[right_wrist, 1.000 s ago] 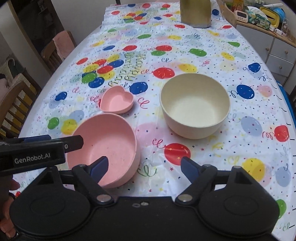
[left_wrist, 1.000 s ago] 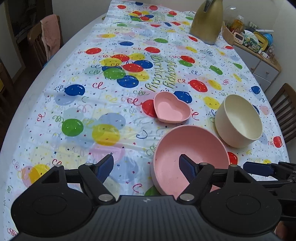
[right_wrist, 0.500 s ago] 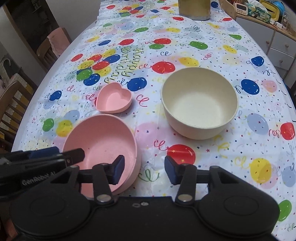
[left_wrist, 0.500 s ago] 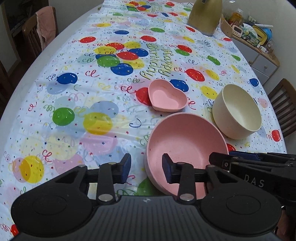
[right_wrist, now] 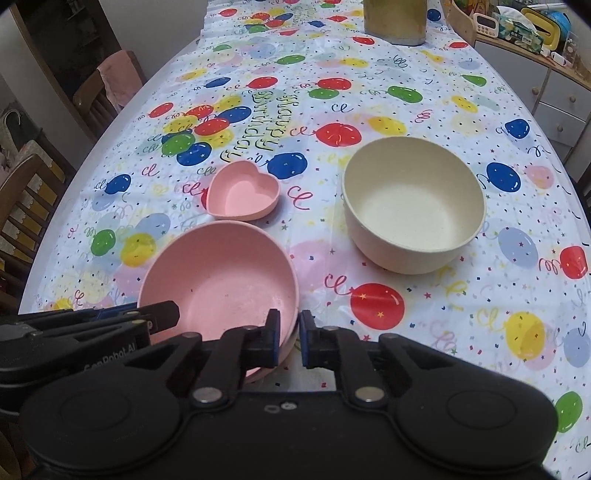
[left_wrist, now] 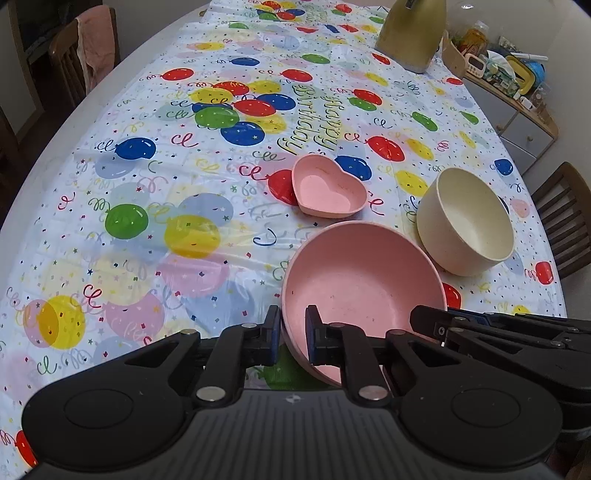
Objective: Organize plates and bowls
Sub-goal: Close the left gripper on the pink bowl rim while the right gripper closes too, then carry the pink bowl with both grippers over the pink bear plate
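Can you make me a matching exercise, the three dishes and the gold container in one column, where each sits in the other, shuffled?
Things:
1. pink bowl
2. heart dish
3. cream bowl
4. gold container

Places:
A. far end of the table
B. rim pinched by both the left claw and right claw
C. right of the heart dish
D. just beyond the pink bowl

Pairs: 1-B, 2-D, 3-C, 4-A
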A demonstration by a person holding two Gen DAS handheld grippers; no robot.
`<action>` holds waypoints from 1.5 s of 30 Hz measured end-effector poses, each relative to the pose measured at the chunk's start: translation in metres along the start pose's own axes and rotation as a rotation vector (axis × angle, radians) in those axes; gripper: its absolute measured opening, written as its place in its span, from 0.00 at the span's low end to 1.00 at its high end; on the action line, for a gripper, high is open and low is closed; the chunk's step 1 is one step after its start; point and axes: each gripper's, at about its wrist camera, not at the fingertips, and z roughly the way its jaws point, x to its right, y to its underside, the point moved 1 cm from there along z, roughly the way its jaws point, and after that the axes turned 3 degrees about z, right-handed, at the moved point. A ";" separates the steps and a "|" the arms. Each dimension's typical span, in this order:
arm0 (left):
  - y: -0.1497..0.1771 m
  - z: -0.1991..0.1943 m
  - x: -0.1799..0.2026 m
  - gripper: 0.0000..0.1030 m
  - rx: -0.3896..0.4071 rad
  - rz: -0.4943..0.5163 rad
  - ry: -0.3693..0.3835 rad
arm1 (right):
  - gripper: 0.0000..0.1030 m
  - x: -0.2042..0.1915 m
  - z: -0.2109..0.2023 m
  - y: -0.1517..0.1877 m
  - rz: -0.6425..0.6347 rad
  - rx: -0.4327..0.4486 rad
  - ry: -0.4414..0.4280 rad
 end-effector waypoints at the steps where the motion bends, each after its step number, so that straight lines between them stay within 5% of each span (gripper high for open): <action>1: 0.001 -0.001 0.000 0.13 -0.001 0.001 0.000 | 0.08 -0.001 -0.001 0.001 0.000 0.000 0.004; 18: 0.030 -0.049 -0.032 0.13 -0.014 -0.020 0.005 | 0.09 -0.027 -0.032 0.027 0.009 -0.007 -0.043; 45: 0.125 -0.092 -0.069 0.13 -0.114 0.026 0.008 | 0.10 -0.070 -0.063 0.122 -0.015 -0.103 -0.085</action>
